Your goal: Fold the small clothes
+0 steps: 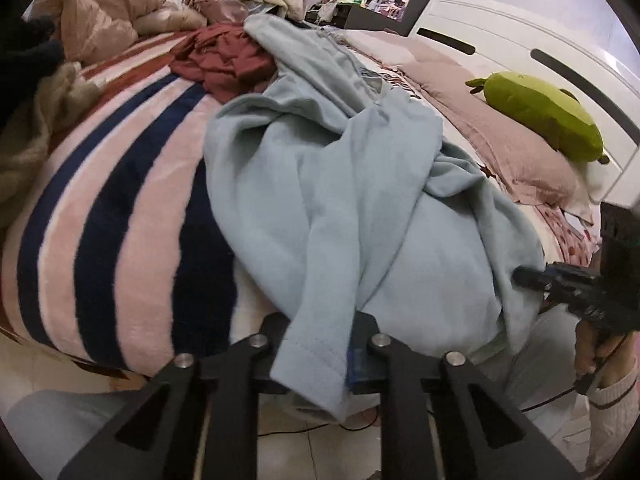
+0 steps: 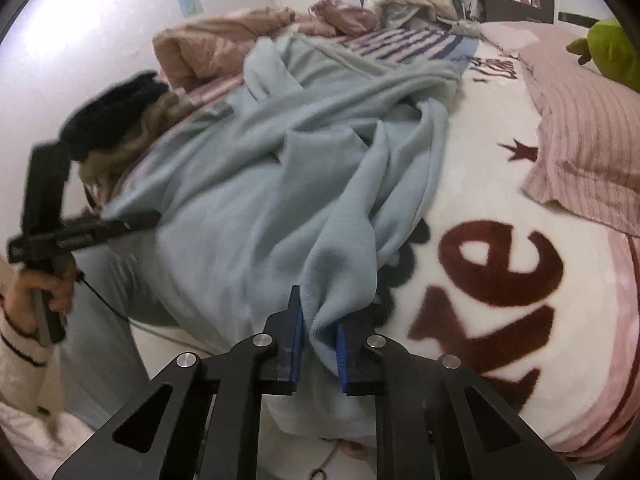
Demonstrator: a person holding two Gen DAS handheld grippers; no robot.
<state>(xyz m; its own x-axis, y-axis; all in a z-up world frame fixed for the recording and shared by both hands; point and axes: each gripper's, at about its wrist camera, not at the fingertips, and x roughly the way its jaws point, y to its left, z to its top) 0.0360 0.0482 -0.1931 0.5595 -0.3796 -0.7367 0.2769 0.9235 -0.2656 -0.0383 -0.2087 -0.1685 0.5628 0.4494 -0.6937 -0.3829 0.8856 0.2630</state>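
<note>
Left gripper (image 1: 316,356) pinched on blue garment (image 1: 360,200) hem; right gripper (image 2: 318,344) clamped on bunched edge. Tangled sleeves; likely to lift twisted, slip free.

Your left wrist camera looks steeply down along its fingers (image 1: 276,344) from the bed (image 1: 120,208) edge; your right does likewise; both closely share the light-blue garment (image 1: 360,200).
</note>
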